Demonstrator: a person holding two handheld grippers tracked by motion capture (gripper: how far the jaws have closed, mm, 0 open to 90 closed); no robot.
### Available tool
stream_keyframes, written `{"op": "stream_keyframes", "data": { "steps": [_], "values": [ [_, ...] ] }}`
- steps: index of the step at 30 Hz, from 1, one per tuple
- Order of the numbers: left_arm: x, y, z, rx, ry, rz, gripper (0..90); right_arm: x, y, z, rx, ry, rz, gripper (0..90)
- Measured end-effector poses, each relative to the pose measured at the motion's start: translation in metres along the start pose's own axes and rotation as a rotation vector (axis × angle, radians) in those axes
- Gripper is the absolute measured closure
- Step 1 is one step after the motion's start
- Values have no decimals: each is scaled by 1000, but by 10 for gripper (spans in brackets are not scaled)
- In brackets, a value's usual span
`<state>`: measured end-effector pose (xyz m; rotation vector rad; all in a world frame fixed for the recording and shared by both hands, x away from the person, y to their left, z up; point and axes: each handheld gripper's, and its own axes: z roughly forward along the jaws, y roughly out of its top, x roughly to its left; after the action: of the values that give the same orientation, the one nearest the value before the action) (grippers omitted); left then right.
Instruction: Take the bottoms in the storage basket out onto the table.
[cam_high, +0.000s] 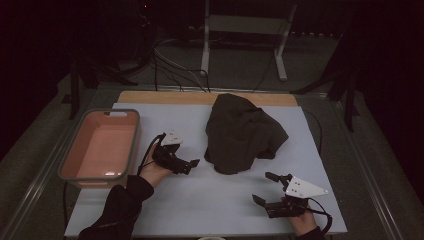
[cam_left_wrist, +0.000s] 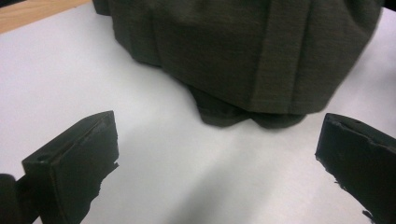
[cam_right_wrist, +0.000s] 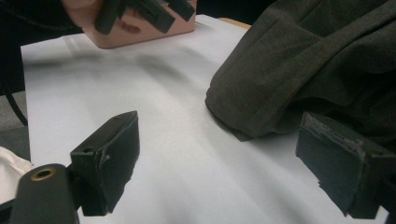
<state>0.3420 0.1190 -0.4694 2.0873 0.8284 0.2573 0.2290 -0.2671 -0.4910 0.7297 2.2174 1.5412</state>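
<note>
A dark, crumpled cloth (cam_high: 242, 134) lies heaped on the white table sheet (cam_high: 210, 205), slightly behind the middle. My left gripper (cam_high: 190, 166) rests on the sheet just left of the heap, open, and points at it. In the left gripper view the cloth (cam_left_wrist: 243, 51) lies ahead of the left gripper (cam_left_wrist: 217, 154), apart from both jaws. My right gripper (cam_high: 264, 187) sits near the front right, open, in front of the cloth. In the right gripper view the cloth's hem (cam_right_wrist: 317, 70) lies just past the right-hand jaw of the right gripper (cam_right_wrist: 219, 158), with bare sheet between the jaws.
A pink basin (cam_high: 100, 145) stands at the table's left edge, with nothing seen inside it; its wall (cam_right_wrist: 140, 35) appears behind the left gripper (cam_right_wrist: 154, 11) in the right gripper view. A wooden strip (cam_high: 165, 97) runs along the back. Cables and a stand's legs (cam_high: 205, 60) lie beyond.
</note>
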Motion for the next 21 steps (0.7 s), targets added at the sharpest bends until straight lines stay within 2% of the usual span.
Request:
{"op": "stream_keyframes", "data": {
  "steps": [6, 12, 16, 21],
  "values": [
    [-4, -12, -4, 3, -25, 1, 3, 0, 0, 1, 2, 3, -3, 138],
    [-12, -26, -6, 28, -59, 31, 3, 0, 0, 1, 4, 2, -4, 138],
    [-15, -31, -9, 20, -78, 34, 3, 1, 0, 1, 3, 4, -6, 138],
    [-23, -39, -10, 23, -85, 75, 3, 1, 0, 1, 5, 4, -6, 138]
  ]
}}
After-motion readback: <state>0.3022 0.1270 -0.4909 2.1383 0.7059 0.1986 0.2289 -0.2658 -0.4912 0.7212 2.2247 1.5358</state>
